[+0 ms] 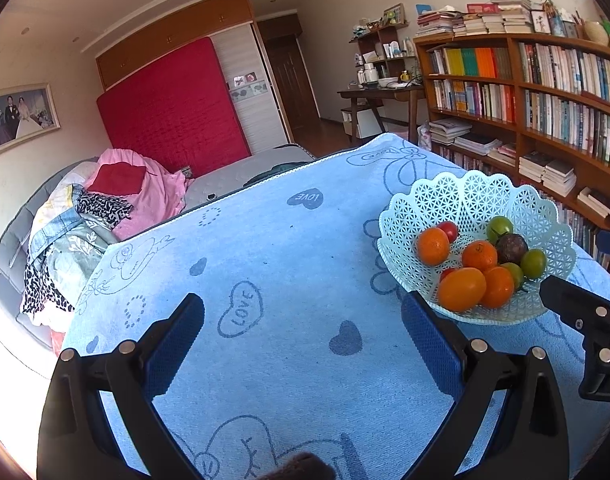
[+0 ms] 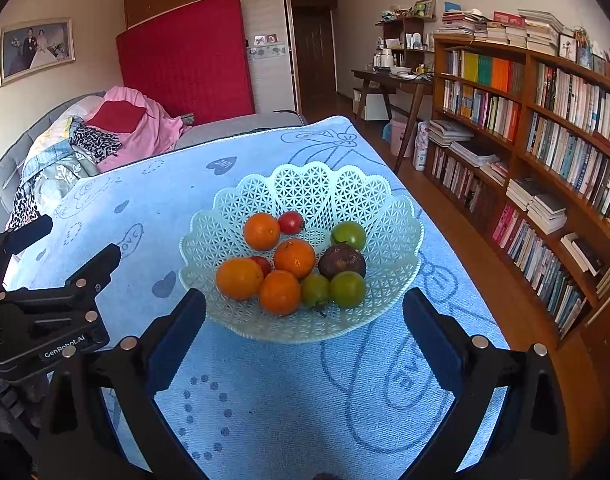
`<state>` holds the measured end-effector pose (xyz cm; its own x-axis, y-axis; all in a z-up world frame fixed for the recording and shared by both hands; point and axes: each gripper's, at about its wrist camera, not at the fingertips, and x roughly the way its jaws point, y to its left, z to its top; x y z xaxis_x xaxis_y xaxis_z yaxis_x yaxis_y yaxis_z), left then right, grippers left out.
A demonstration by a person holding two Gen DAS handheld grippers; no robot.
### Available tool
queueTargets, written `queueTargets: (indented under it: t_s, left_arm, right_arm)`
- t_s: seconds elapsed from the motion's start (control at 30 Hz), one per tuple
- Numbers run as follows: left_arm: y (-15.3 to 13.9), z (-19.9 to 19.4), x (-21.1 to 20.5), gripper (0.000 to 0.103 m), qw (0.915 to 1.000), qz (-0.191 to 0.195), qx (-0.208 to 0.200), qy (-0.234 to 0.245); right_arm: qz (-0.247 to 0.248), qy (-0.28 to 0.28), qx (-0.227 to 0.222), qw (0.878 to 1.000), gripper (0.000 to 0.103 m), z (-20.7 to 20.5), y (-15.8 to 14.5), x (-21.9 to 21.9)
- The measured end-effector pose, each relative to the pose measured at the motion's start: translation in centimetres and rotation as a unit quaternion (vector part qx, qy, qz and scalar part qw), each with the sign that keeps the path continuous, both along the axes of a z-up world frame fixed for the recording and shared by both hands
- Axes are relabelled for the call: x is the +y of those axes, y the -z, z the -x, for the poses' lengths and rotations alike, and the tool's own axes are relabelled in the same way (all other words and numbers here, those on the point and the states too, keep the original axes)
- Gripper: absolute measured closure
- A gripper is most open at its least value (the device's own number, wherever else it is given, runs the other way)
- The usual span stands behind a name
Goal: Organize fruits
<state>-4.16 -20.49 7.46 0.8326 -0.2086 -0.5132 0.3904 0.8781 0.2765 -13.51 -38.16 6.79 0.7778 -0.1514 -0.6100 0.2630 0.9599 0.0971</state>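
Observation:
A pale green lattice basket (image 2: 305, 188) (image 1: 465, 196) stands on the blue cloth-covered table (image 2: 265, 400) (image 1: 285, 240). It holds several oranges (image 2: 295, 258) (image 1: 461, 289), green fruits (image 2: 348, 289) (image 1: 533, 263), small red tomatoes (image 2: 291, 222) (image 1: 449, 230) and a dark purple fruit (image 2: 341, 261) (image 1: 511, 248). My right gripper (image 2: 304, 320) is open just in front of the basket's near rim, nothing between its fingers. My left gripper (image 1: 303, 324) is open over bare cloth to the left of the basket; its right finger (image 1: 429, 332) is close to the basket's rim.
A bed (image 1: 105, 208) piled with clothes and a pink blanket lies beyond the table's far left edge. A red mattress (image 2: 185, 56) leans on the wardrobe. Curved bookshelves (image 2: 545, 140) run along the right, a wooden desk (image 2: 393, 80) stands behind.

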Motion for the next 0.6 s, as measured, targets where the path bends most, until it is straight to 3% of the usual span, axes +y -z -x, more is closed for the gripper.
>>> queueTargets:
  t_s: [0.6]
  left_arm:
    - [0.13, -0.02, -0.06, 0.005, 1.0000, -0.002, 0.000, 0.000]
  right_arm:
    - [0.000, 0.000, 0.000, 1.000, 0.003, -0.02, -0.01, -0.02]
